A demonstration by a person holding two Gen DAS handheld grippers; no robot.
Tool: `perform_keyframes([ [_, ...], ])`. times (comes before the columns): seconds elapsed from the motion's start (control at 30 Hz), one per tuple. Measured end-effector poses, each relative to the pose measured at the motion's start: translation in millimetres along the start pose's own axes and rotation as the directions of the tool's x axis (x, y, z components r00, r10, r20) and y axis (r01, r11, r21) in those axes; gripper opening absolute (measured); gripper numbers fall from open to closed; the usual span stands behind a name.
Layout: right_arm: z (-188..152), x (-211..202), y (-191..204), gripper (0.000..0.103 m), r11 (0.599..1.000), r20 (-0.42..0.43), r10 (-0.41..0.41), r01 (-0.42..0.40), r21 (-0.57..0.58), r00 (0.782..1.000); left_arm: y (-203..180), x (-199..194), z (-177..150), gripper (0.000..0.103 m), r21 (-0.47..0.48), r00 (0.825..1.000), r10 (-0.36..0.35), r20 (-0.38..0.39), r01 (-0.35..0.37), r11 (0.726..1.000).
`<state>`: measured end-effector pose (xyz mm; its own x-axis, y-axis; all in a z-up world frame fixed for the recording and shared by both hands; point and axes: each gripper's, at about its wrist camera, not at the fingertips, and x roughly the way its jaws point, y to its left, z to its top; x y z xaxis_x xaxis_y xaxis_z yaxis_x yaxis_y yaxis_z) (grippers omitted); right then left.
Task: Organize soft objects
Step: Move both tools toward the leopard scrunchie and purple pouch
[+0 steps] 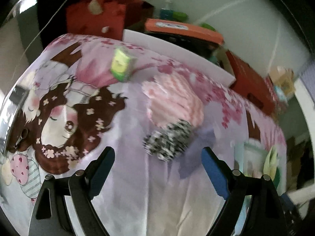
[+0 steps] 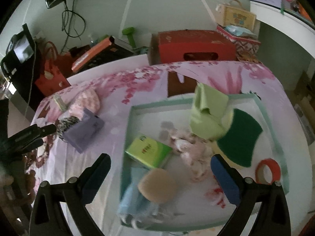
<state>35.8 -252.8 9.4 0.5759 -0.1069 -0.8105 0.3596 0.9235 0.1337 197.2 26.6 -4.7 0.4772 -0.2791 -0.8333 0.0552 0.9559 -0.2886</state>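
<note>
My left gripper (image 1: 157, 169) is open and empty, just short of a black-and-white rolled item (image 1: 169, 141) on the printed sheet (image 1: 126, 157). A pink striped cloth (image 1: 175, 102) lies behind it, a purple cloth (image 1: 198, 151) to its right, and a green tissue pack (image 1: 122, 64) farther back. My right gripper (image 2: 160, 174) is open and empty above a pale green tray (image 2: 130, 118). The tray holds a green tissue pack (image 2: 149, 152), a tan sponge (image 2: 157, 184), a blue cloth (image 2: 135, 198), a light green cloth (image 2: 208, 114), a green scouring pad (image 2: 240, 139) and a beige plush (image 2: 195, 157).
Red tape roll (image 2: 268, 171) lies in the tray's right corner. A red box (image 2: 195, 47), an orange box (image 1: 183, 29) and a red bag (image 1: 98, 15) stand behind the bed. The left gripper (image 2: 35, 133) shows at the left of the right wrist view.
</note>
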Motion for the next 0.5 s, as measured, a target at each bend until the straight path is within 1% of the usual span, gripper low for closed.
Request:
perform_keyframes([
  [0.1, 9, 1, 12, 0.103, 1.0, 0.008, 0.024, -0.024, 0.0, 1.0, 16, 0, 7, 0.089, -0.042, 1.0, 0.022, 0.015, -0.021, 0.999],
  [0.2, 17, 3, 27, 0.103, 0.999, 0.014, 0.041, -0.041, -0.015, 0.999, 28, 3, 10, 0.089, -0.066, 0.999, 0.034, 0.007, -0.033, 0.997],
  [0.33, 28, 13, 56, 0.103, 0.995, 0.012, 0.06, -0.059, -0.078, 0.998, 36, 13, 13, 0.089, -0.084, 0.999, 0.042, -0.021, -0.043, 0.996],
  [0.43, 33, 25, 86, 0.103, 0.985, -0.002, 0.1, -0.099, -0.14, 0.995, 38, 17, 16, 0.089, -0.08, 0.997, 0.068, -0.023, -0.07, 0.994],
  [0.5, 36, 34, 105, 0.103, 0.976, -0.014, 0.13, -0.131, -0.174, 0.991, 39, 18, 18, 0.089, -0.081, 0.999, 0.051, -0.014, -0.052, 0.995],
])
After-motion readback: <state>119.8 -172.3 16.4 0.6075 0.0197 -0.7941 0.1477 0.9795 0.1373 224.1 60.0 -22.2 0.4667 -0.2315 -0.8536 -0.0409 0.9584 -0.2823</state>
